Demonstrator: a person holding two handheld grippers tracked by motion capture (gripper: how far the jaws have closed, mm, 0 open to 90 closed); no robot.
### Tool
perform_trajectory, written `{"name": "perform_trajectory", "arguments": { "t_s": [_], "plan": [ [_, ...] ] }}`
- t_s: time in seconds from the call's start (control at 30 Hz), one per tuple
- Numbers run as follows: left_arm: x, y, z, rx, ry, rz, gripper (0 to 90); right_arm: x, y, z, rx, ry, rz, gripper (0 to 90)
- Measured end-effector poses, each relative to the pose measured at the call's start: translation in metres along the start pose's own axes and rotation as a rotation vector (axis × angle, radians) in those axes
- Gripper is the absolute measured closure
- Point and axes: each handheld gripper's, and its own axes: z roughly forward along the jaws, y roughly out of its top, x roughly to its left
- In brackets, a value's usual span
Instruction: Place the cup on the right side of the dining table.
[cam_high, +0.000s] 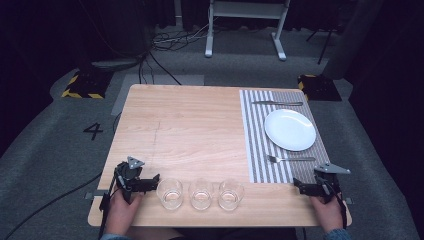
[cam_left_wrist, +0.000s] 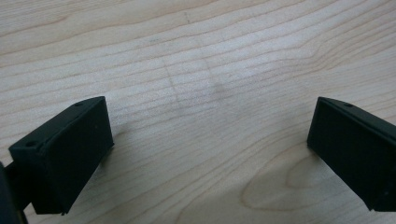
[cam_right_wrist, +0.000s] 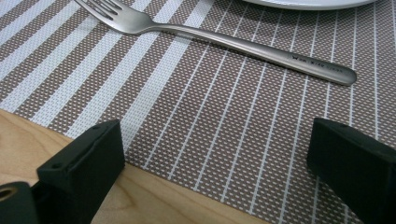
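Lower left of the high view: the left claw (cam_high: 150, 181) rests on the wooden table (cam_high: 190, 125), jaws wide apart over bare grain. Moving right, three clear glasses (cam_high: 201, 194) line the near edge. Then the striped placemat (cam_high: 257, 150) carrying knife (cam_high: 277, 103), white plate (cam_high: 290, 129) and fork (cam_high: 290, 159). The right claw (cam_high: 302, 187) gapes empty; its view shows lettering on the fork handle.

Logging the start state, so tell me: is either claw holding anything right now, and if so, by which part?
Nothing is held. The left claw is open over bare table, and the right claw is open over the striped placemat, short of the fork.
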Motion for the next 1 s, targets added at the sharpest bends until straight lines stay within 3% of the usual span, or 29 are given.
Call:
{"name": "perform_trajectory", "arguments": {
  "t_s": [1.0],
  "plan": [
    [-0.0008,-0.0018,-0.0015,0.000,-0.001,0.001,0.2,0.0006,-0.0004,-0.0008,-0.005,0.005,-0.006,6.6]
  ]
}}
